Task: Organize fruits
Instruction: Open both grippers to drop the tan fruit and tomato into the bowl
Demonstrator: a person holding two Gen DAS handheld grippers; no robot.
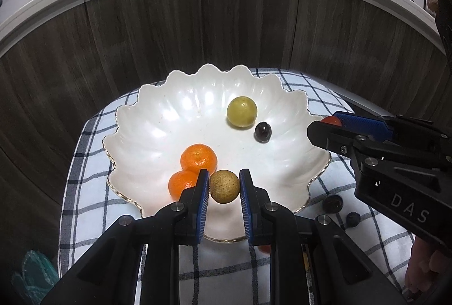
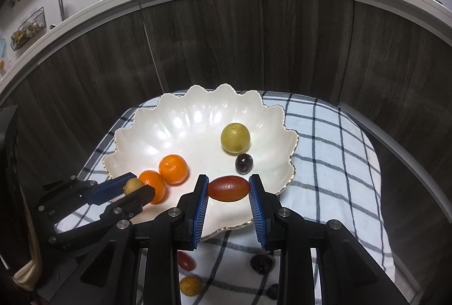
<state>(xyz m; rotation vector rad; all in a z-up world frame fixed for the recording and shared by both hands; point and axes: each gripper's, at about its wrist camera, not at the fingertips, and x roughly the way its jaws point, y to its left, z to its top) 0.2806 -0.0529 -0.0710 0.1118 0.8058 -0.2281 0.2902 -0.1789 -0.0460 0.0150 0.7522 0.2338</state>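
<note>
A white scalloped bowl (image 1: 158, 118) (image 2: 175, 124) sits on a checked cloth (image 1: 93, 192) (image 2: 325, 152). Inside it lie two mandarins (image 1: 197, 158) (image 2: 173, 172), a green grape (image 1: 242, 111) (image 2: 235, 138) and a dark grape (image 1: 263, 131) (image 2: 244, 163). My left gripper (image 1: 224, 186) (image 2: 135, 190) is shut on a small brown round fruit (image 1: 224, 186) (image 2: 133, 185) over the bowl's near side, beside the mandarins. My right gripper (image 2: 228, 188) (image 1: 325, 125) is shut on a red oval tomato (image 2: 228, 188) (image 1: 330, 120) above the bowl's near right rim.
Loose on the cloth in front of the bowl are a red tomato (image 2: 186, 261), a small yellow-brown fruit (image 2: 191, 285) and dark grapes (image 2: 261, 264) (image 1: 332, 203). A dark wood-panelled wall (image 1: 226, 31) with a white counter edge rises close behind the bowl.
</note>
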